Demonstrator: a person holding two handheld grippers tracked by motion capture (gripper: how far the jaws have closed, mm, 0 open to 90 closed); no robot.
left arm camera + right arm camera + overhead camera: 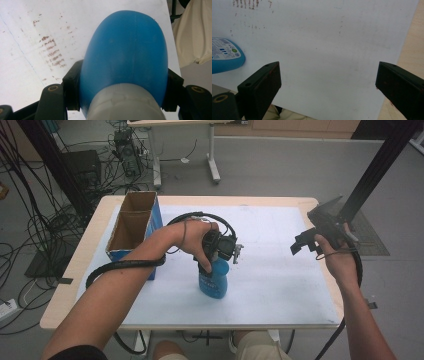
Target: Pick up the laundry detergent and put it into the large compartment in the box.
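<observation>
A blue plastic bottle (214, 281) with a white printed label stands upright on the white sheet near the table's front middle. My left gripper (216, 262) comes down on it from above and is shut on its neck. In the left gripper view the bottle's blue shoulder (125, 55) and grey collar sit between the two black pads (72, 87), which press on both sides. My right gripper (301, 244) hangs in the air over the right side of the table, open. Its jaws stand wide apart in the right gripper view, nothing between them, with the bottle's base (224, 56) at the far left.
An open cardboard box (133, 225) with blue sides stands at the table's back left, beside my left forearm. A white sheet (280, 270) covers most of the wooden table (65, 290). A black frame post (380, 165) rises at the right rear. Cables lie on the floor to the left.
</observation>
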